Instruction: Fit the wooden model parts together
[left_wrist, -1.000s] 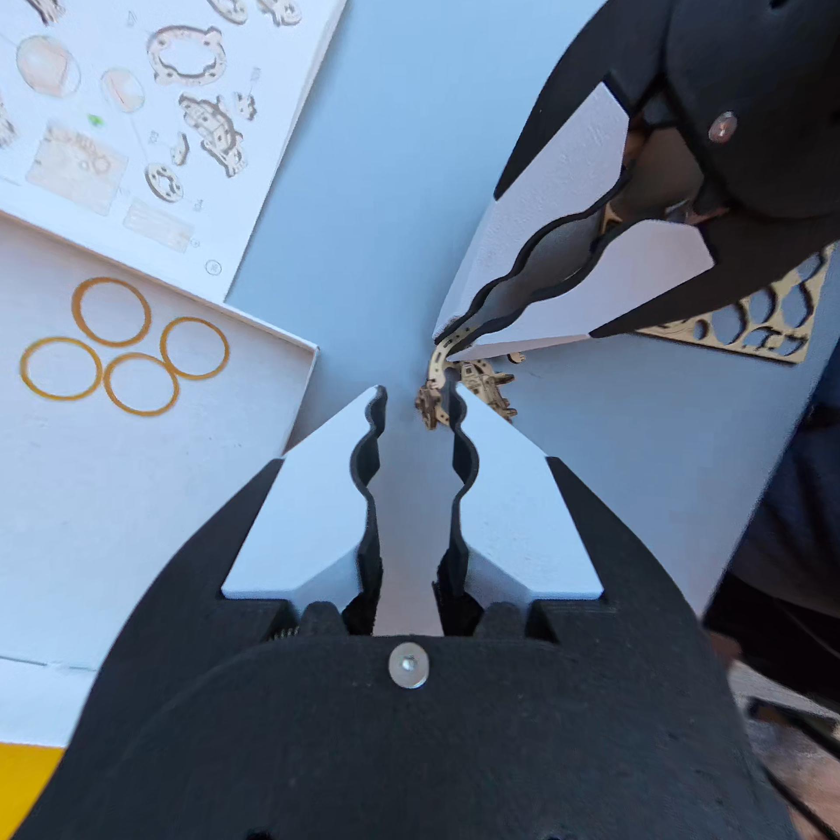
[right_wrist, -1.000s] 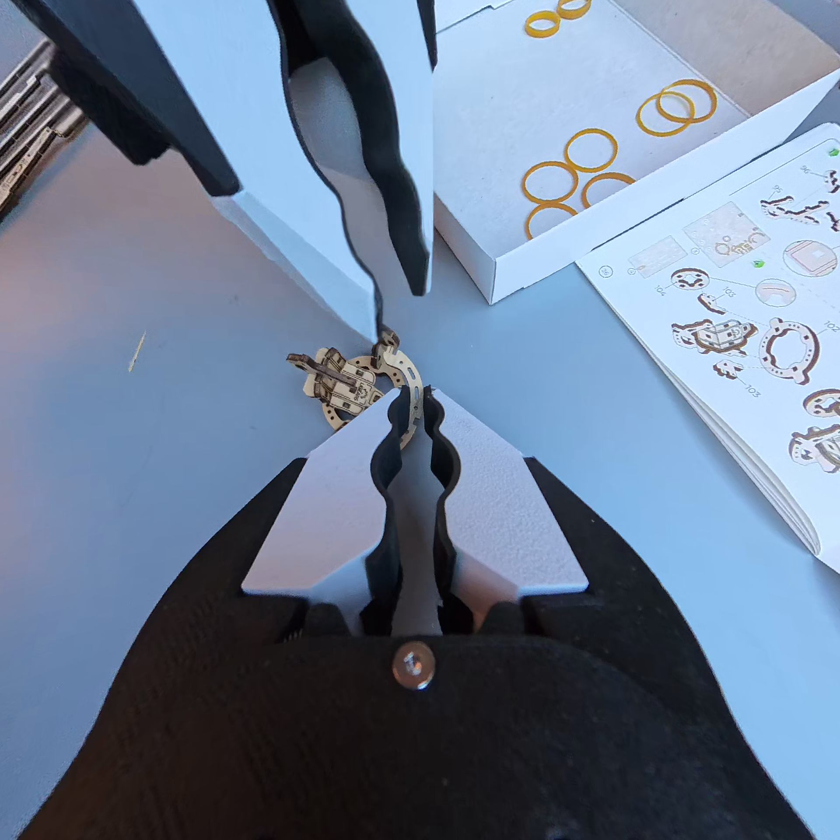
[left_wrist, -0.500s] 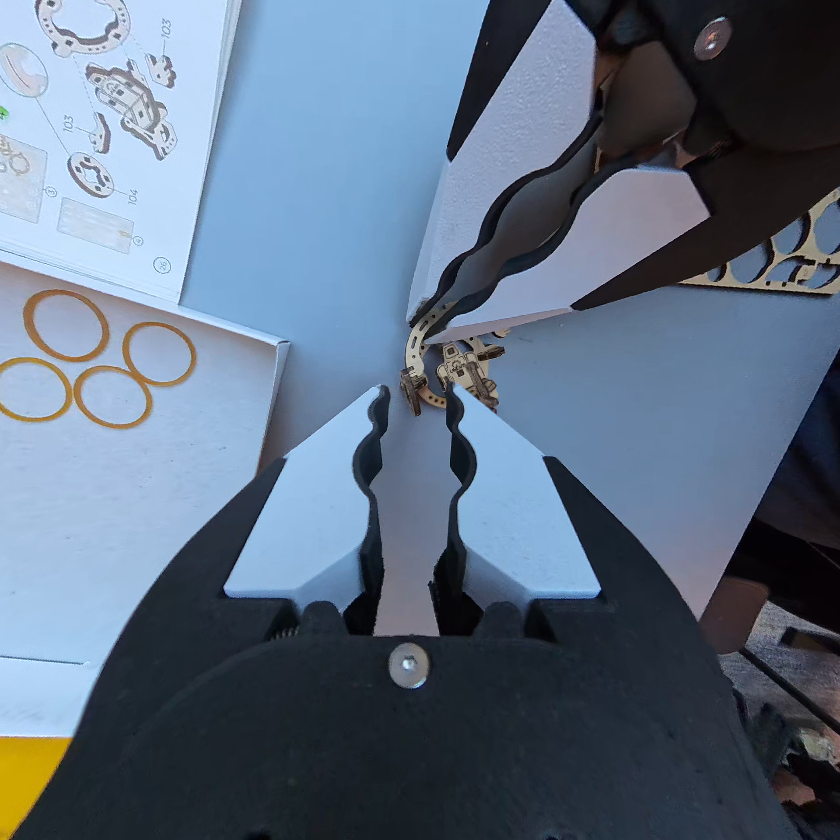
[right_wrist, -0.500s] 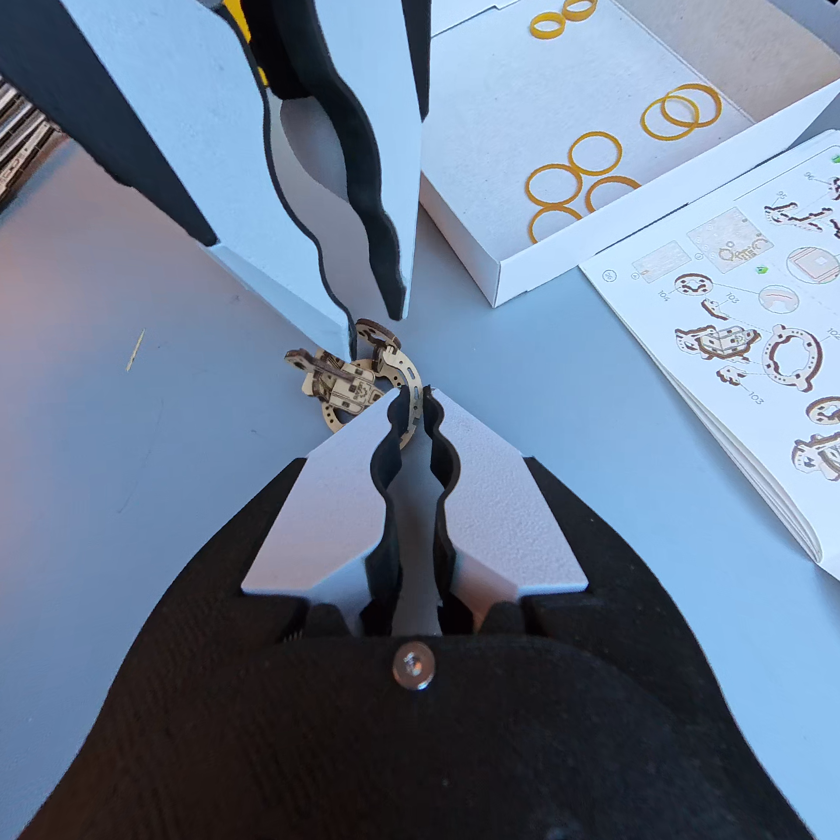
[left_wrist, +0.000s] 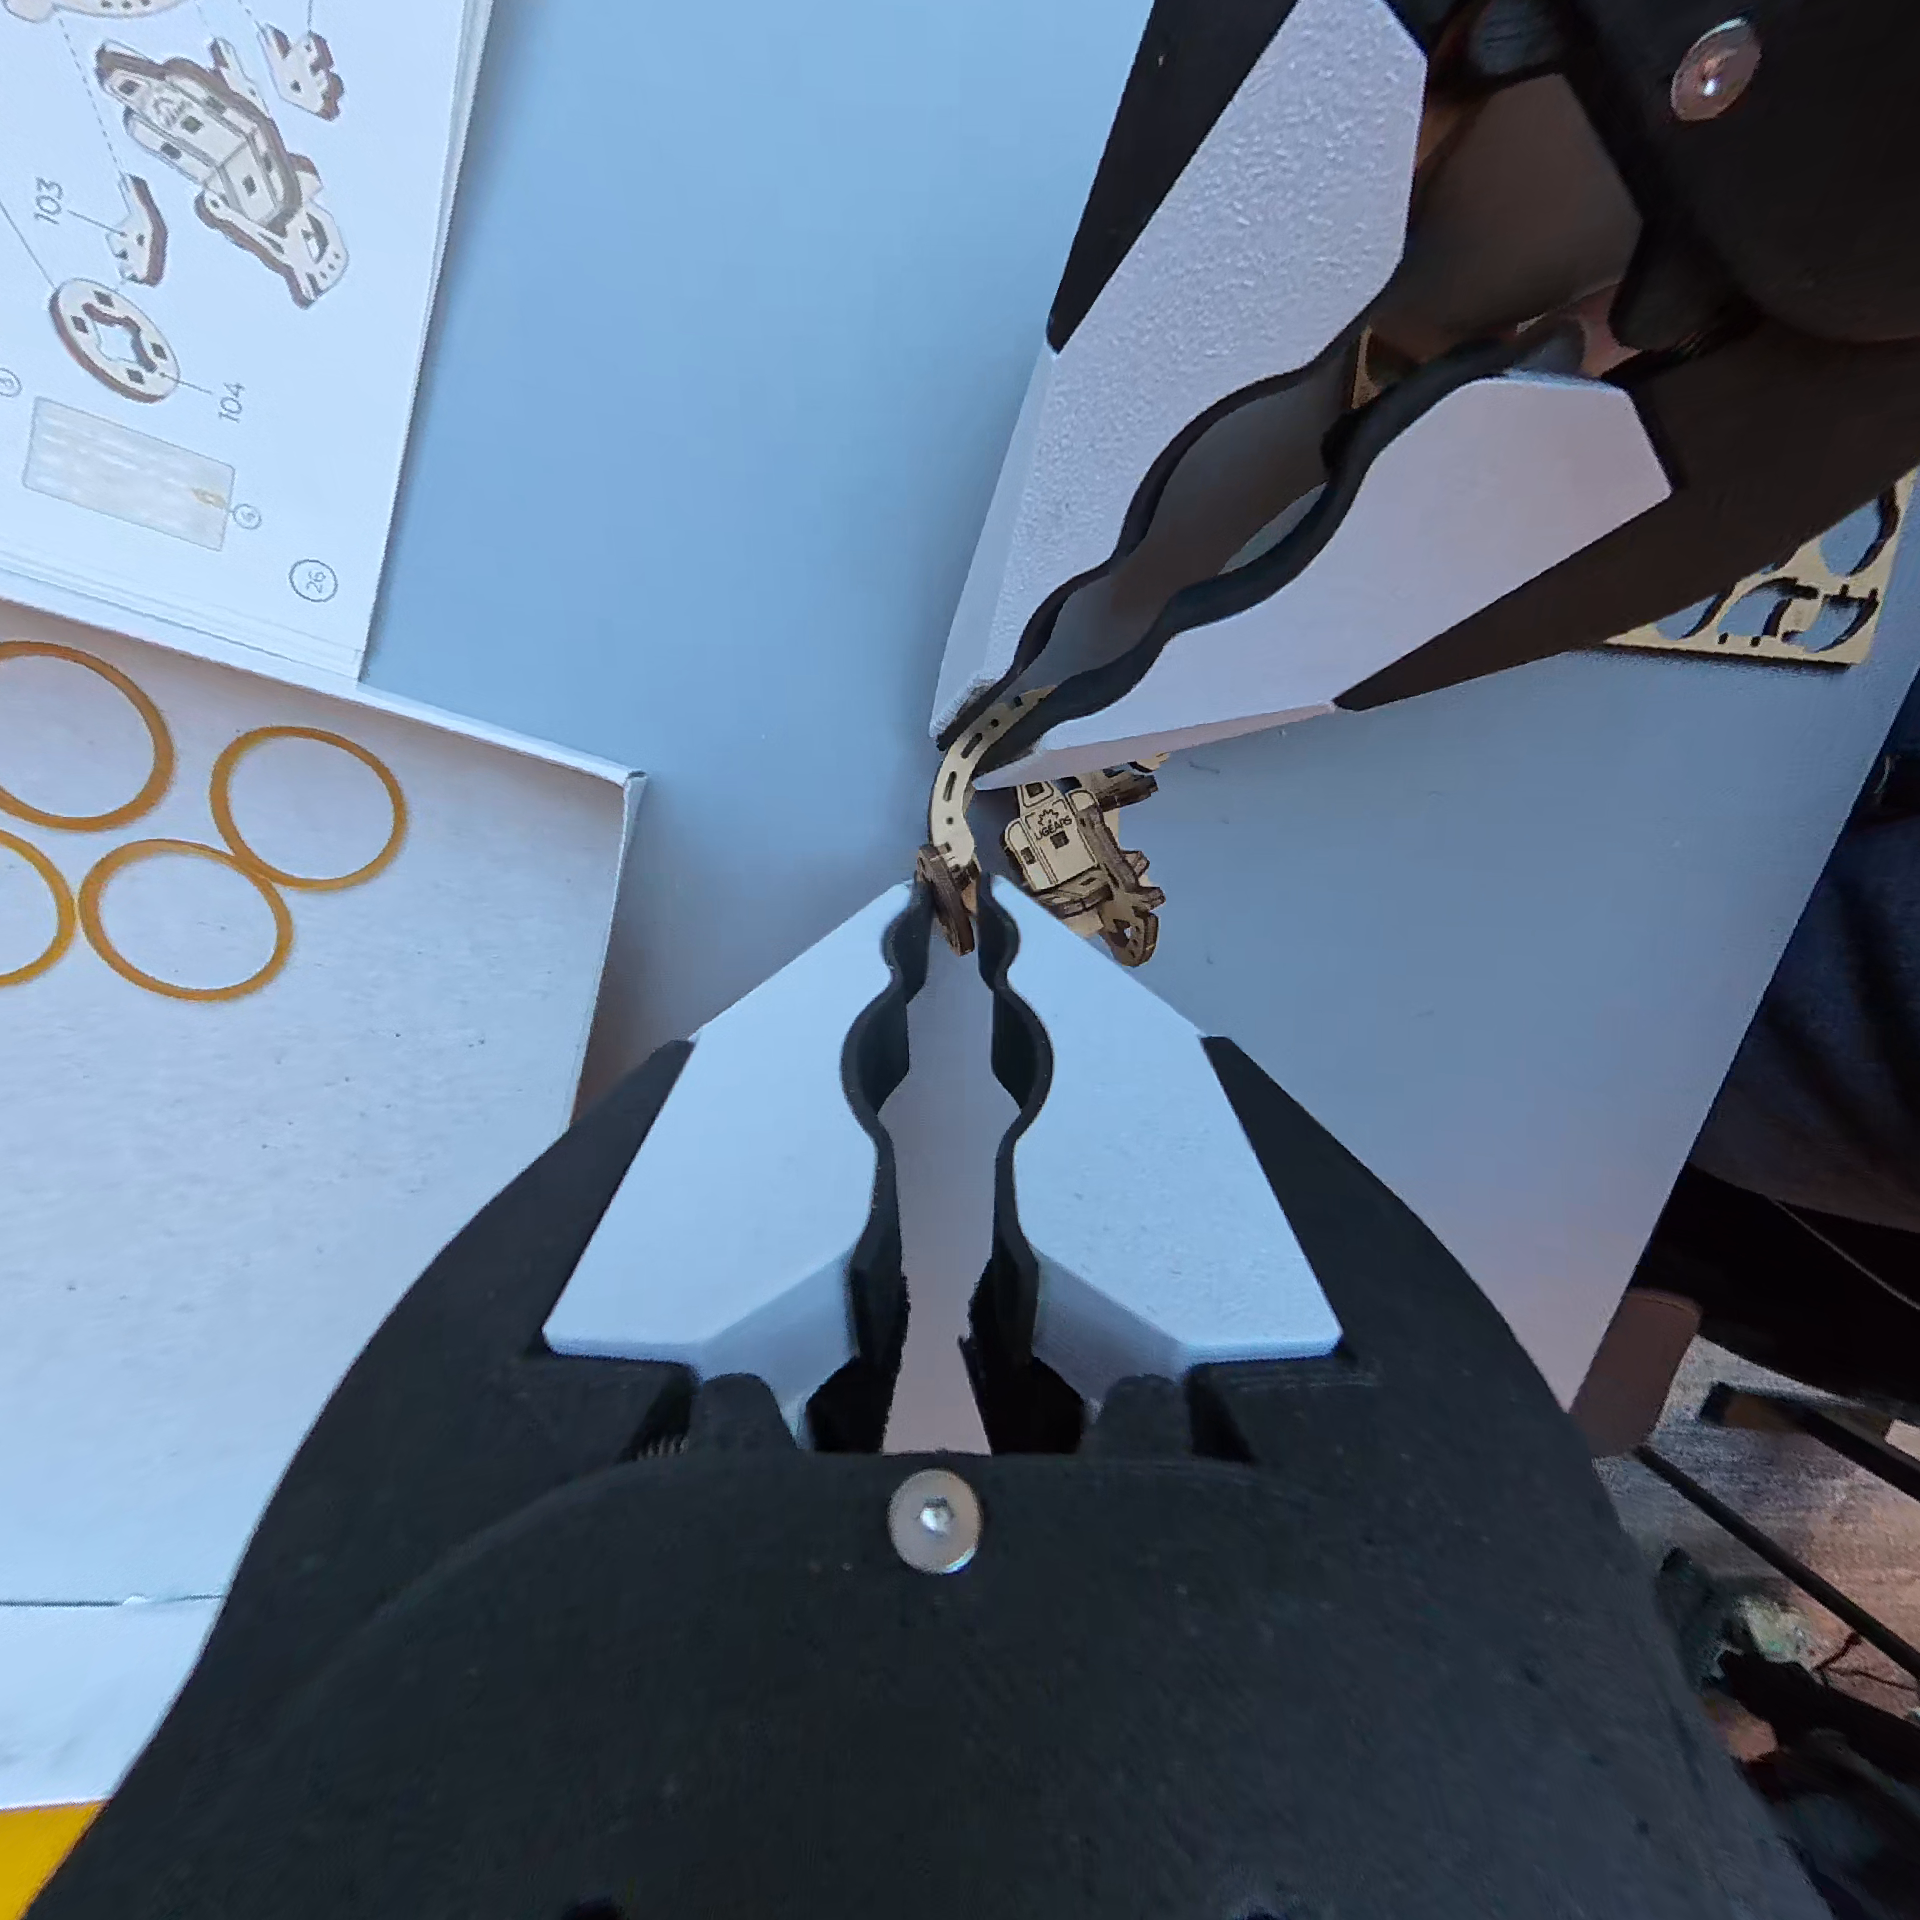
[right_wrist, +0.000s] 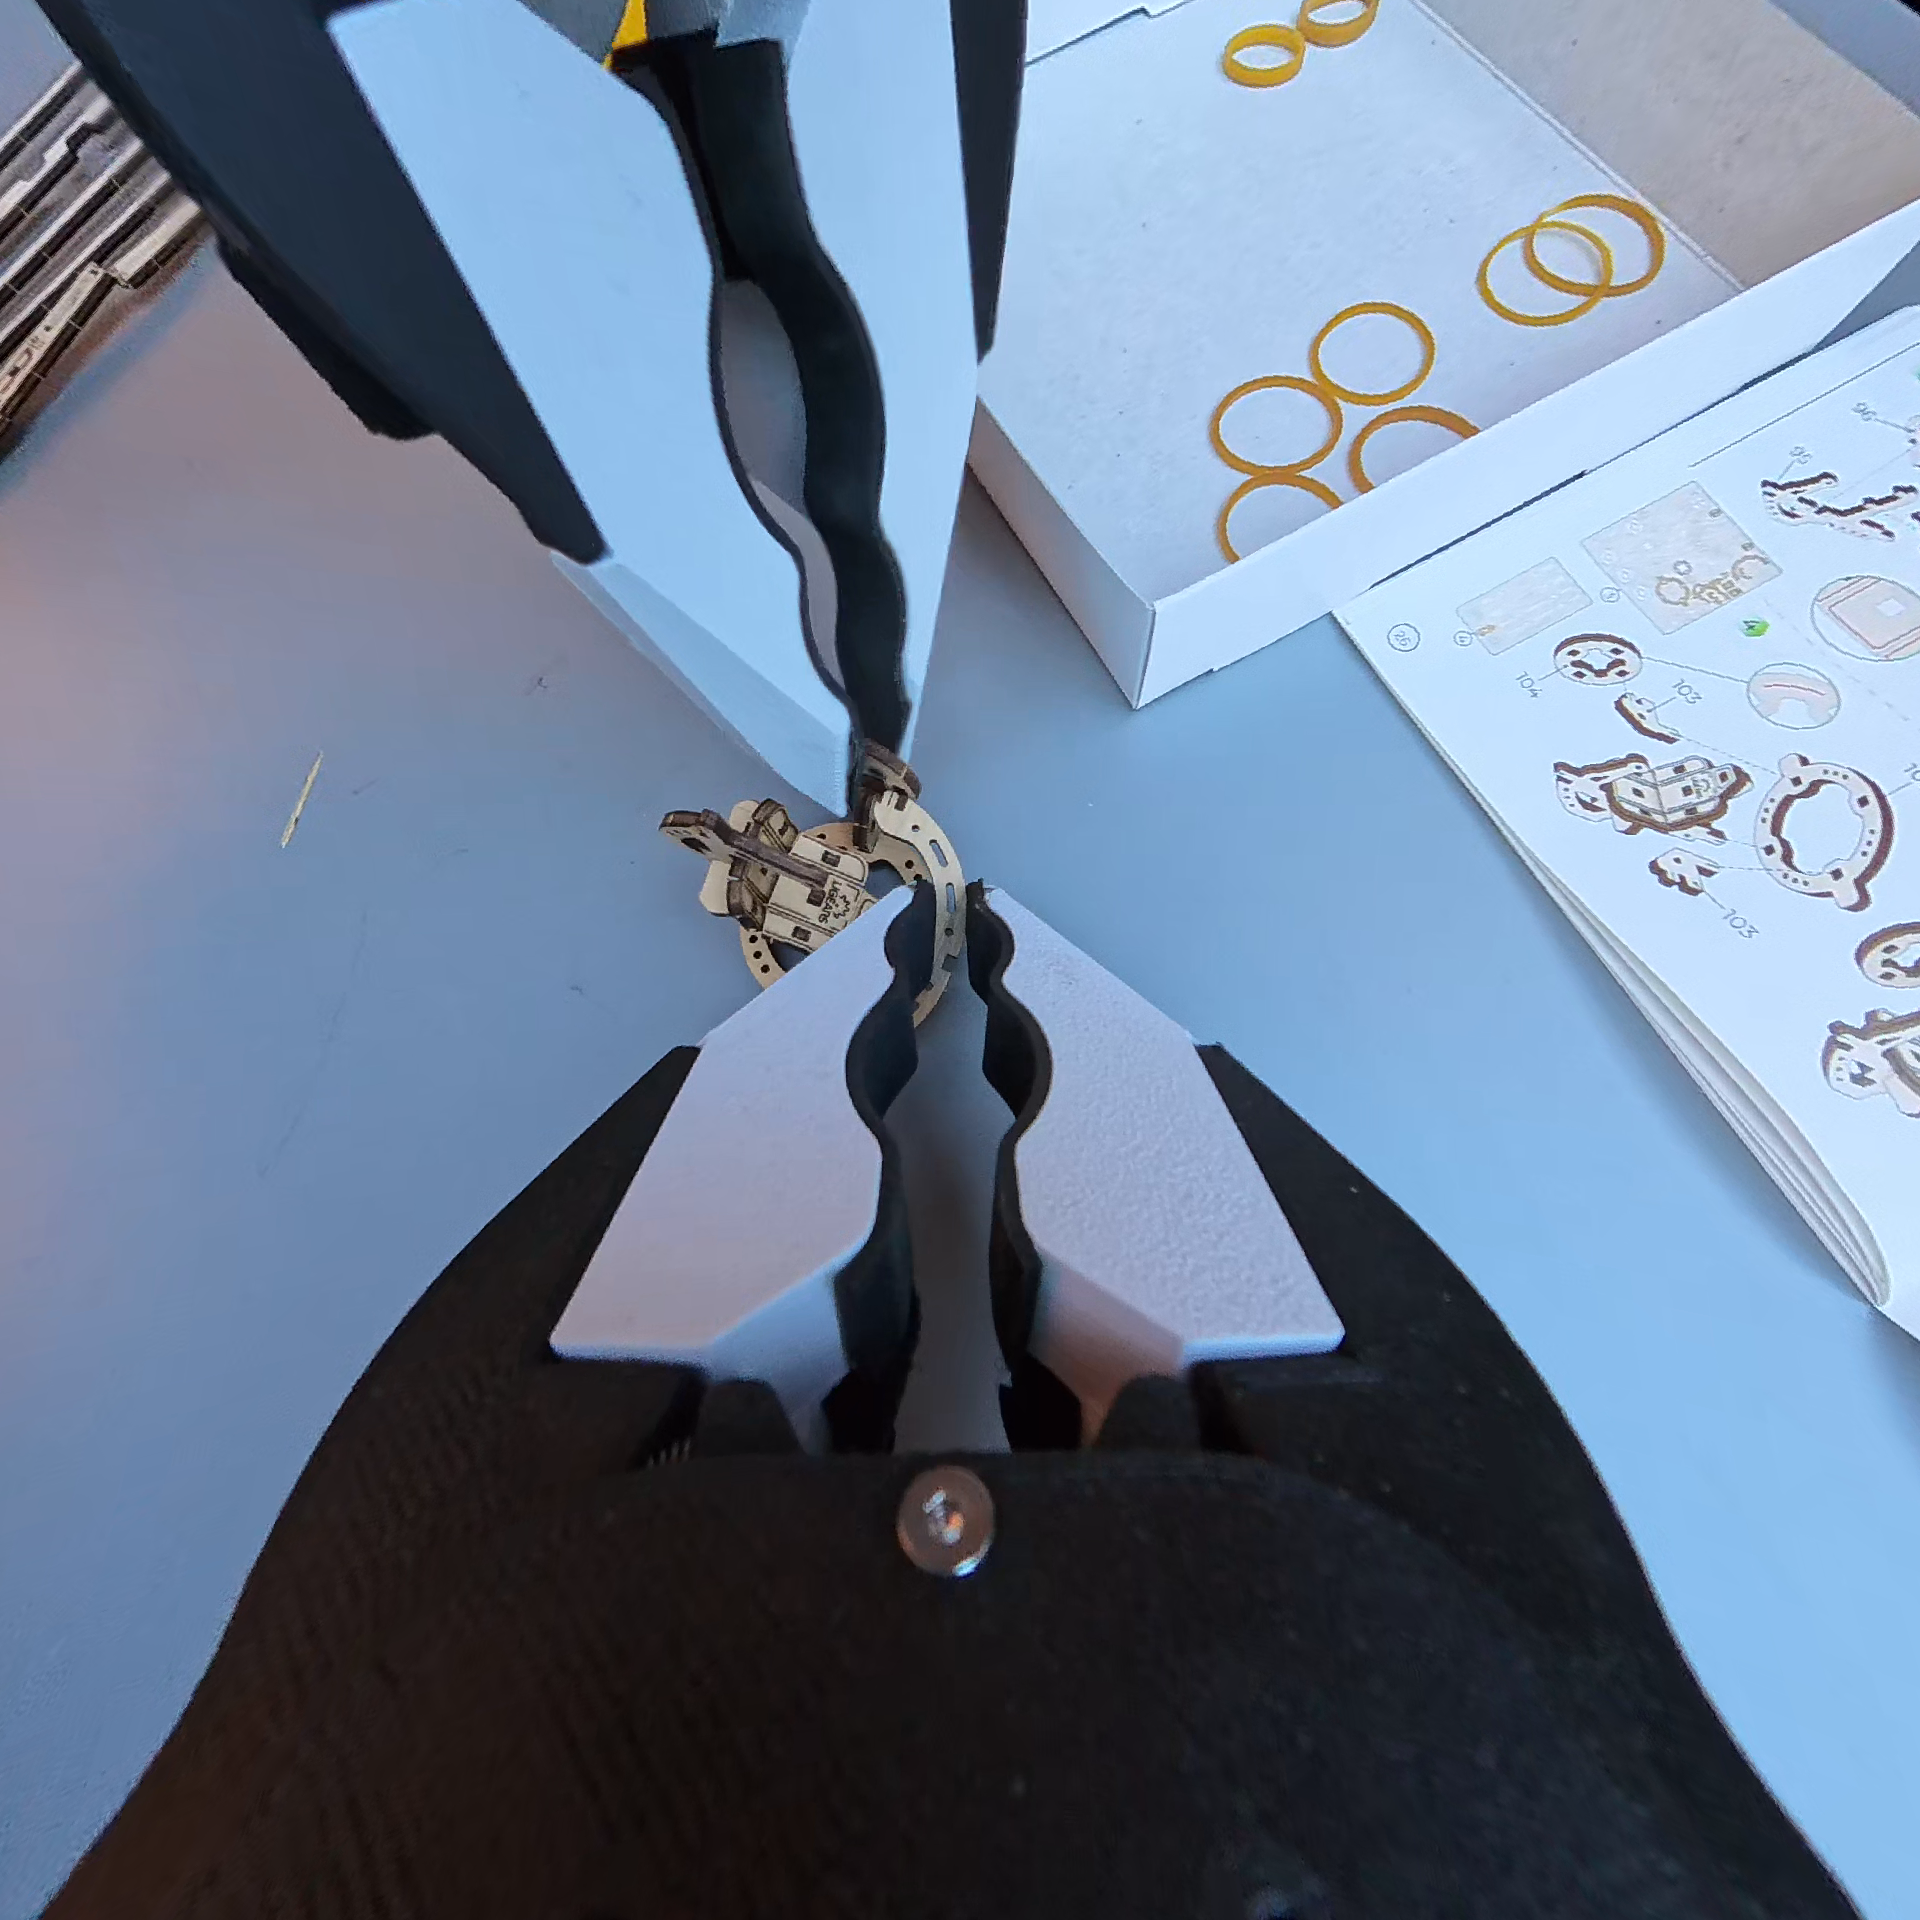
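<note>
Wooden model parts: a curved slotted ring piece joined to a small blocky sub-assembly, held between my two sets of fingers just over the grey worktop.
Left gripper: my fingers are drawn narrow, the tips pinching a small dark-edged tab piece at the lower end of the ring.
Right gripper: my fingers are nearly closed, clamped on the ring's curved band, which runs down between the black pads.
Relation of grippers: the tips face each other, close together, with the ring bridging them; in the right wrist view the left fingers come down from above onto the tab.
Sub-assembly position: beside the right fingertips, inside the ring's curve; whether it touches the worktop I cannot tell.
White cardboard tray: beyond and to the right of my right fingers, holding yellow rubber bands.
Instruction booklet: open, on the worktop to the right of the right fingers, next to the tray.
Cut-out wooden sheet: partly hidden behind the right gripper in the left wrist view.
</note>
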